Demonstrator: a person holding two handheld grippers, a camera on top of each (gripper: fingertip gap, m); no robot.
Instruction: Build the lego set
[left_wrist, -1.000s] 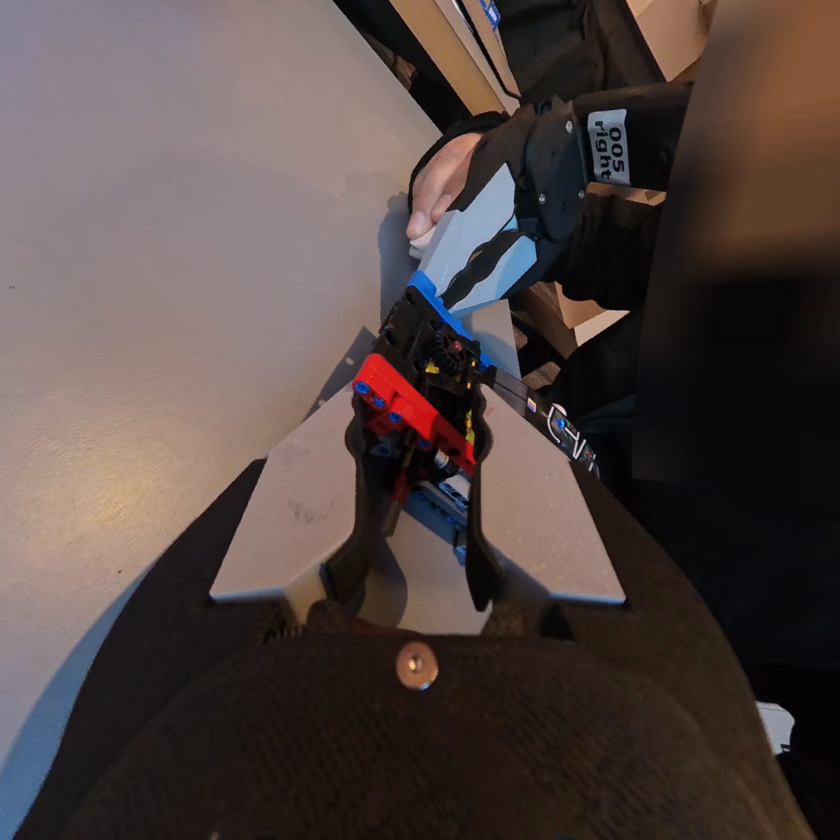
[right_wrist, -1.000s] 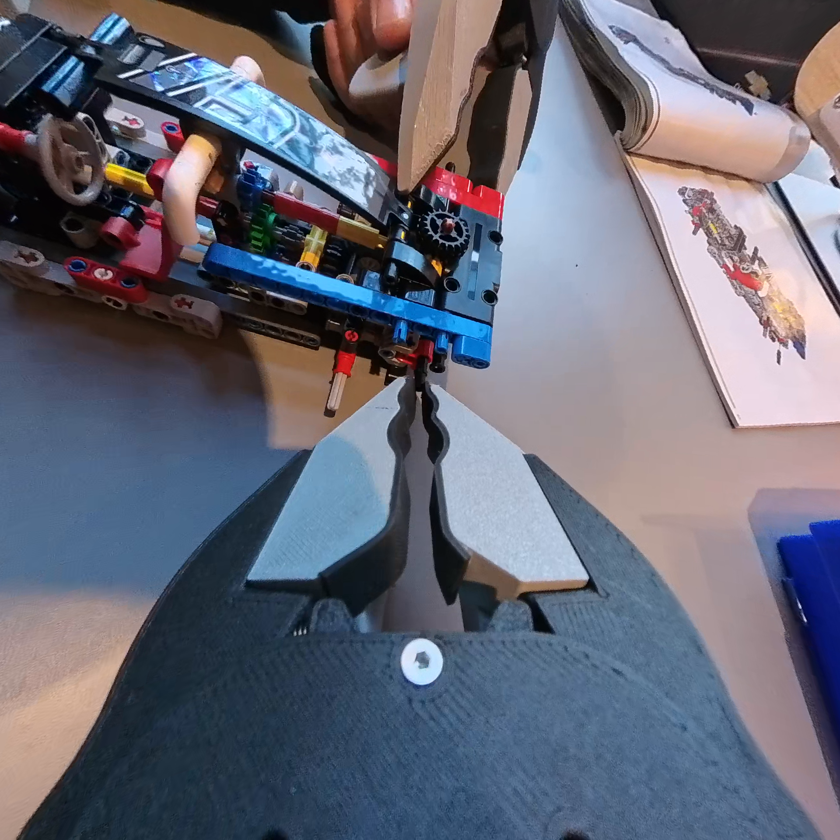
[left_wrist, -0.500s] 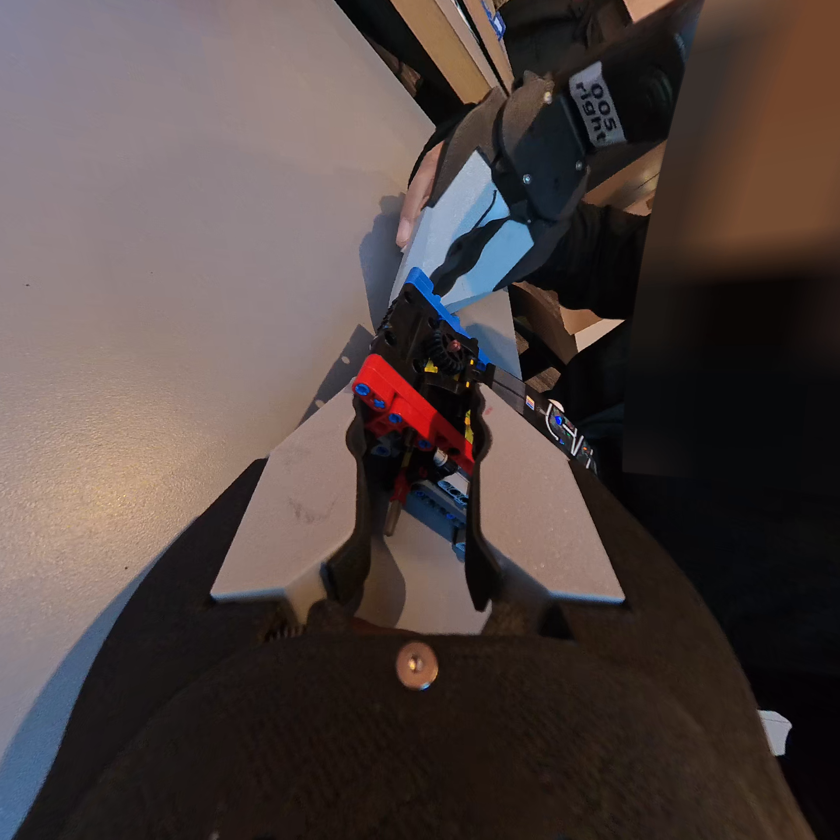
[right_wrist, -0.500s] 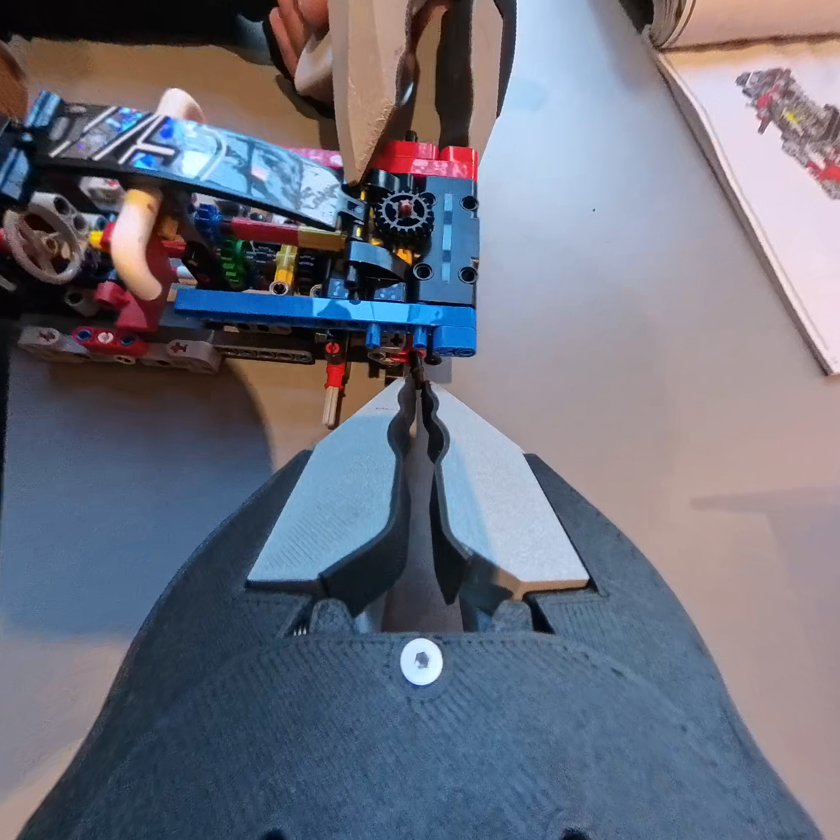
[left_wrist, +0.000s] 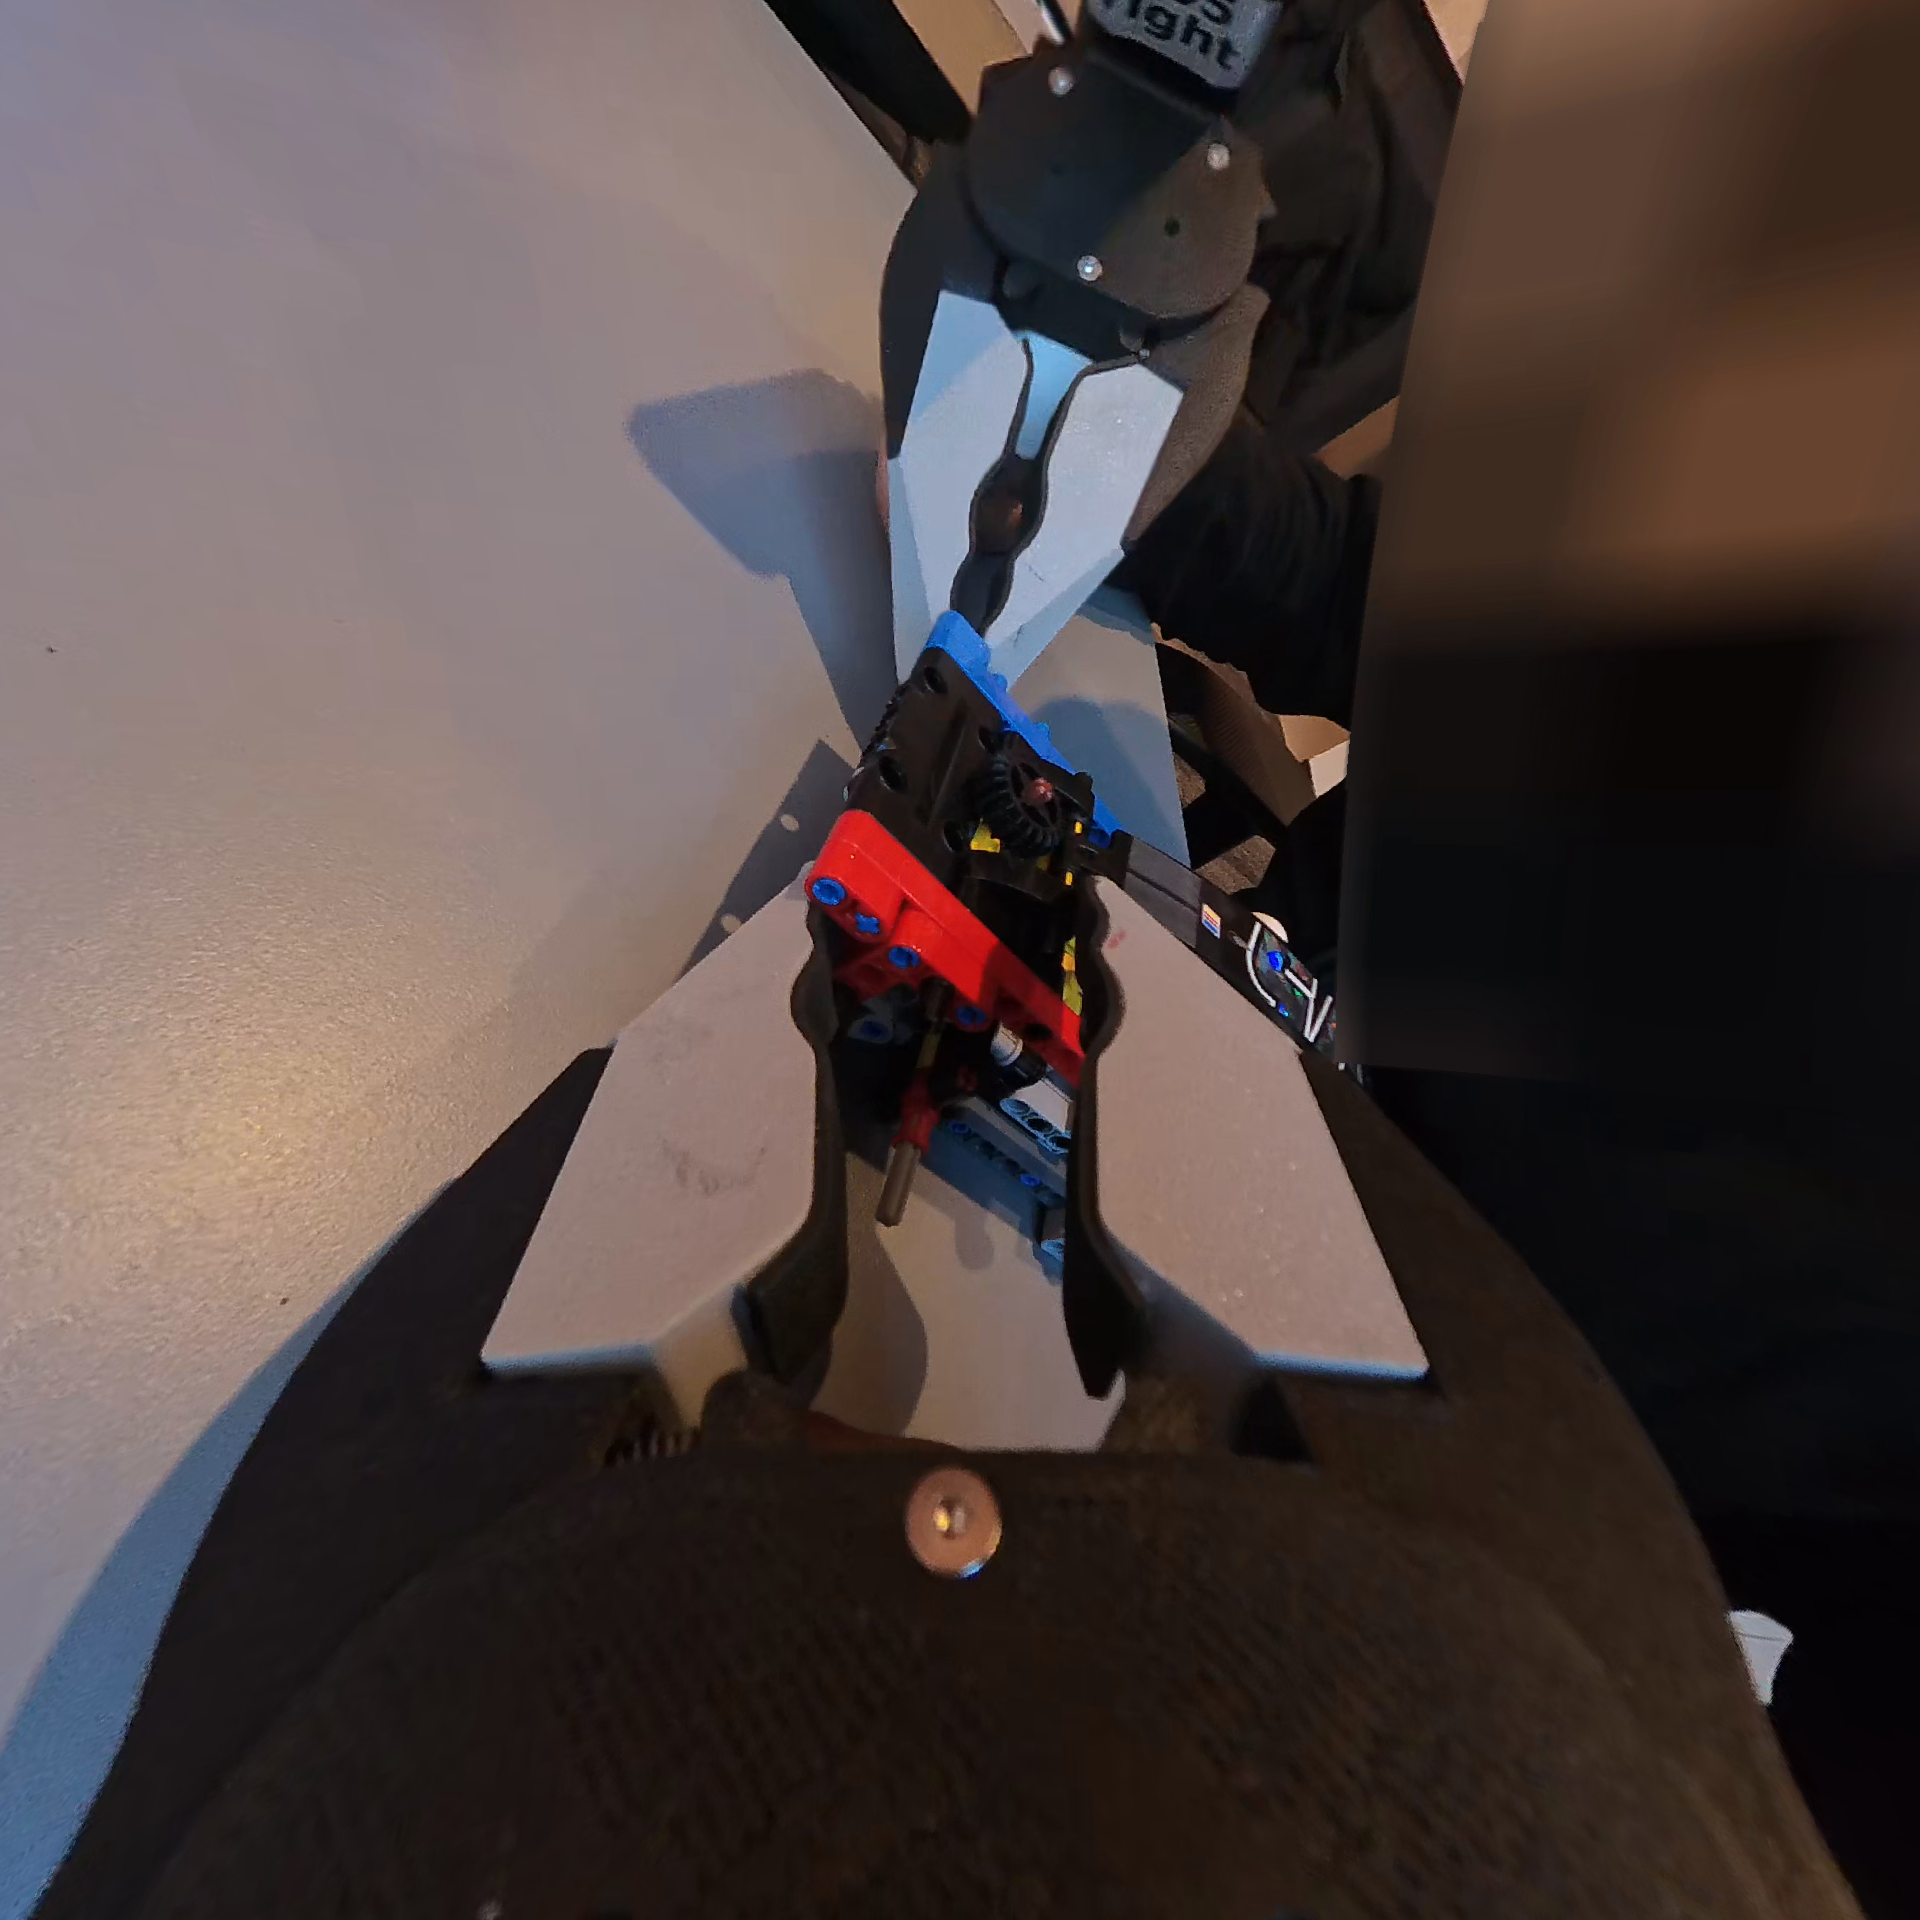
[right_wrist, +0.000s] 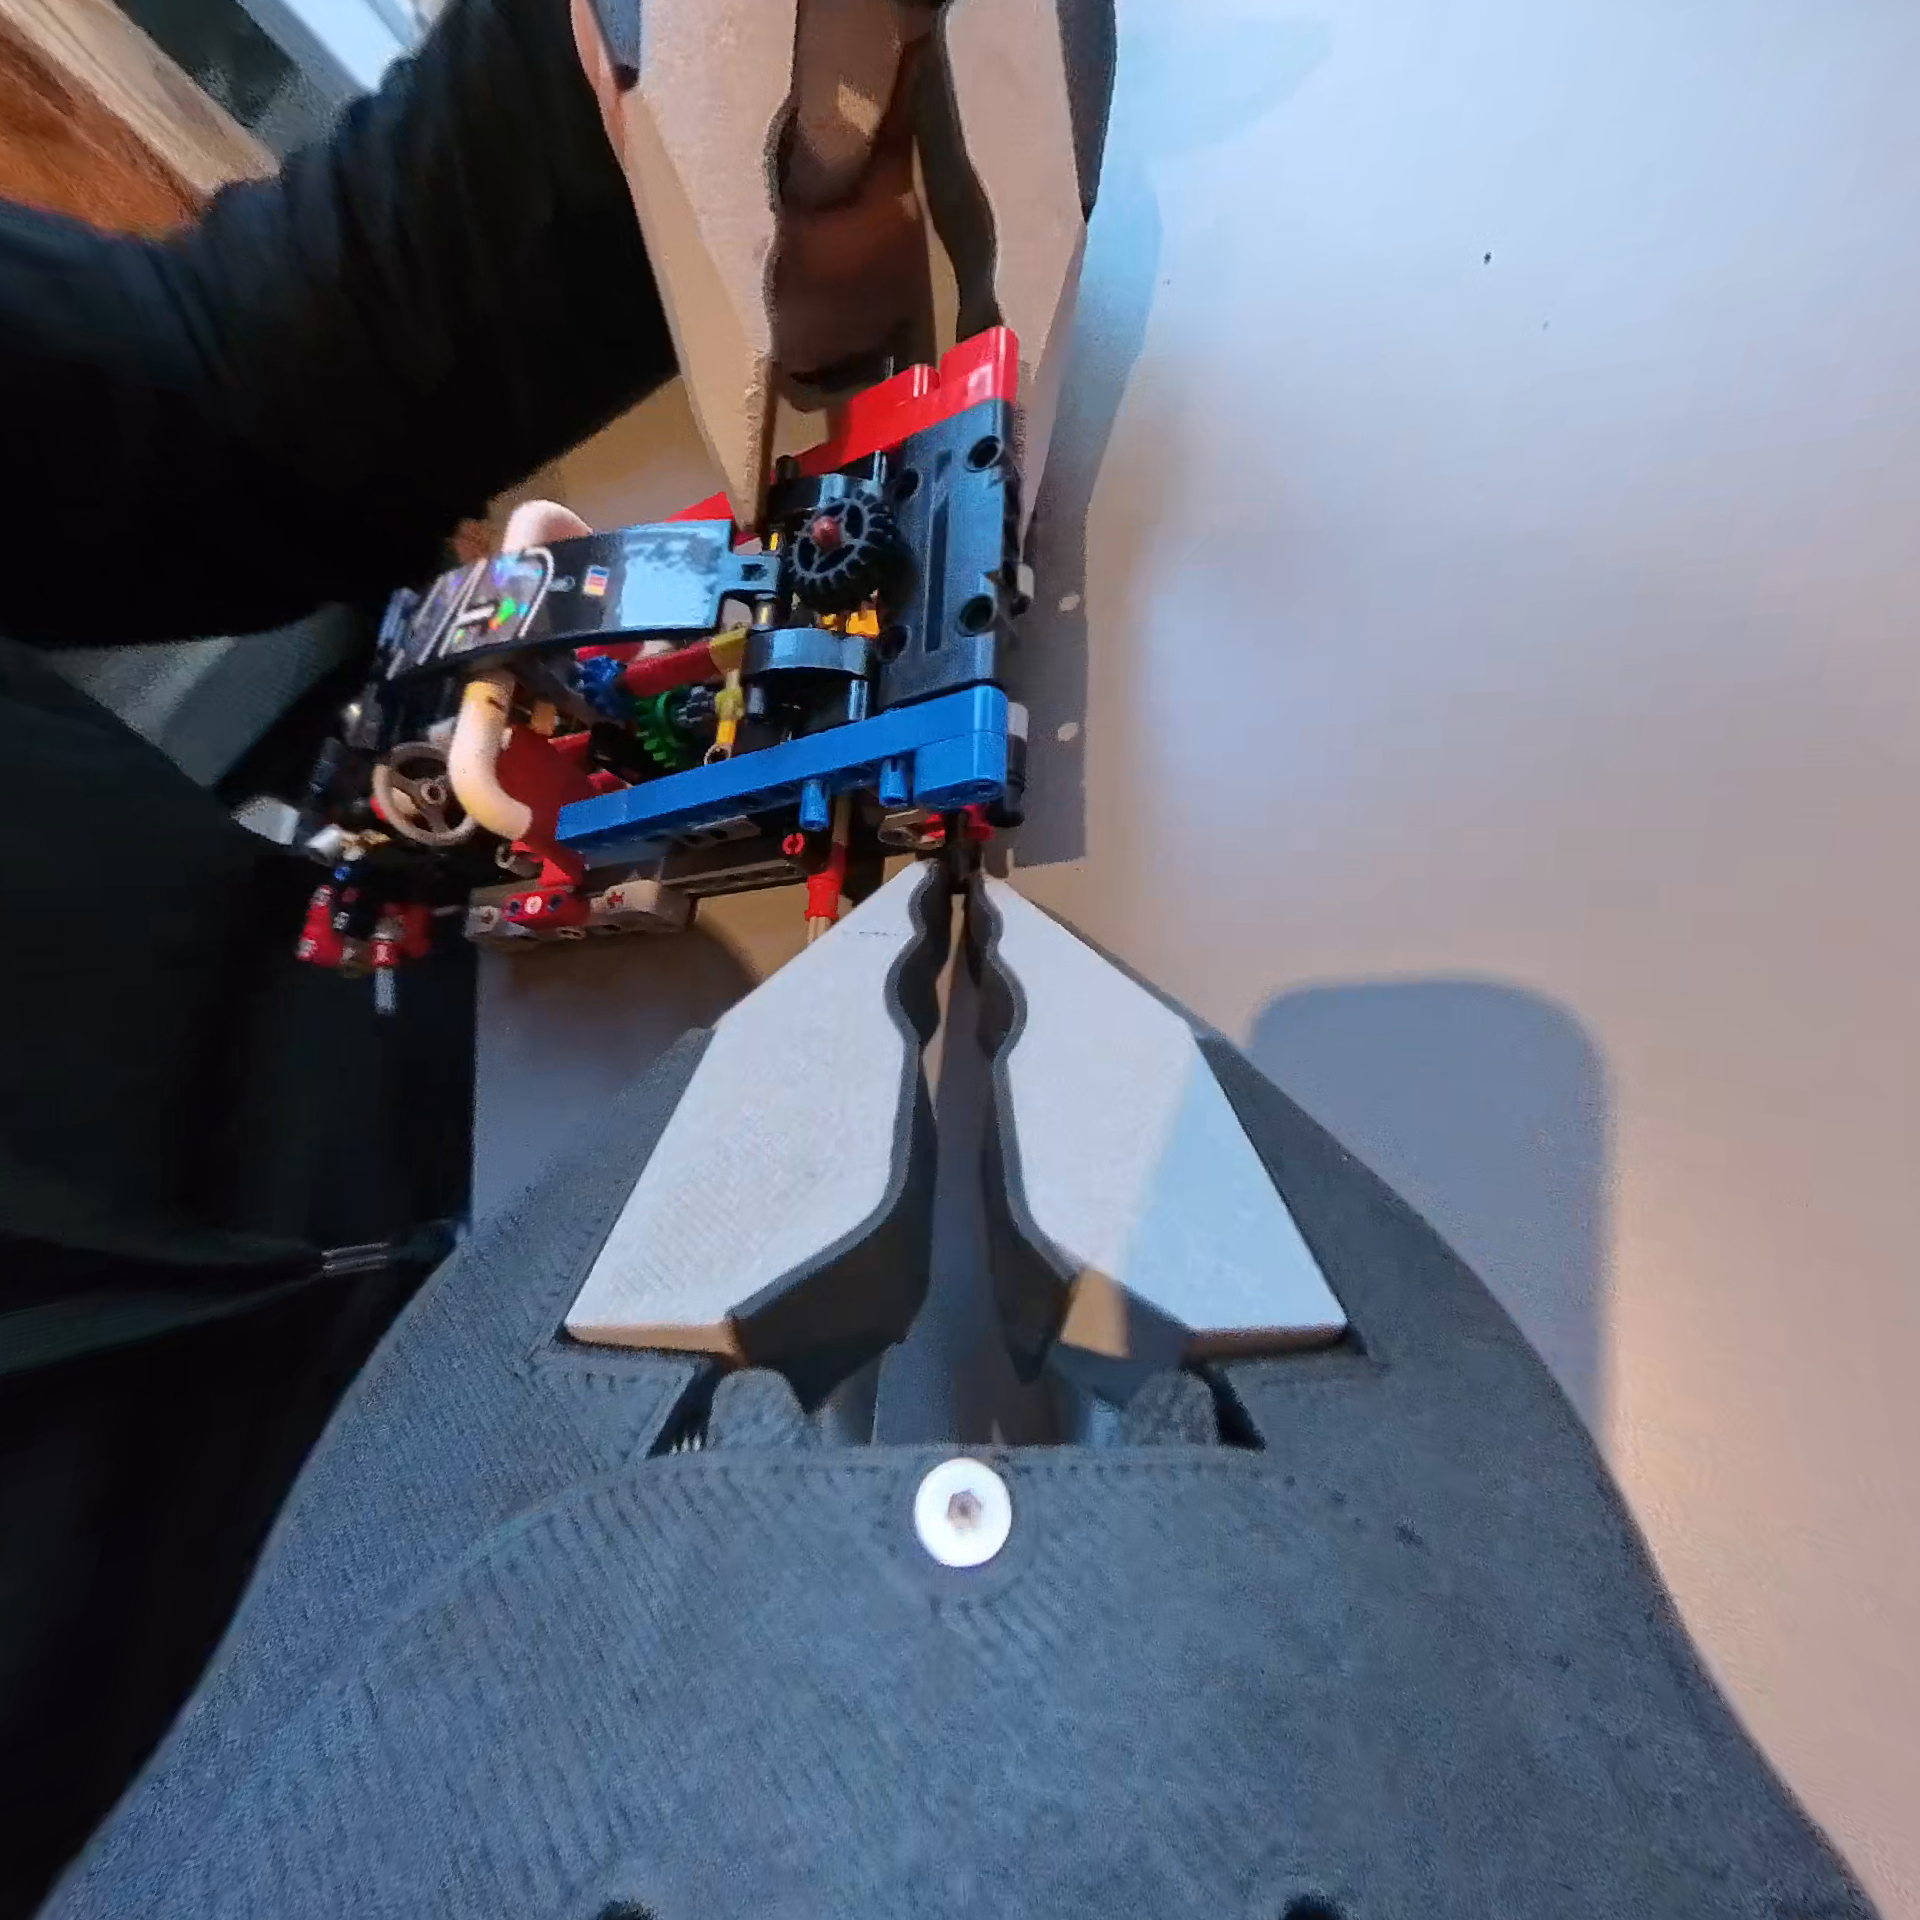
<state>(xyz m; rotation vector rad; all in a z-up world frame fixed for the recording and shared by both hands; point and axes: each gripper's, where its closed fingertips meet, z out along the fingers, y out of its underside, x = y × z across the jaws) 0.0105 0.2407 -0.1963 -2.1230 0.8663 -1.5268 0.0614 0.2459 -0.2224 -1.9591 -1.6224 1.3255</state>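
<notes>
Left claw (left_wrist: 951, 977) clamped red end of lego model (left_wrist: 966, 831), held above grey tabletop (left_wrist: 364, 520). Right claw (right_wrist: 951, 904) nearly closed, tips pinching small dark pin (right_wrist: 961, 847) under model's blue beam (right_wrist: 790, 764).

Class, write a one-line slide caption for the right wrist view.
Right claw pinches a small pin at the lego model's blue edge while the left claw grips its red end above the table.
</notes>
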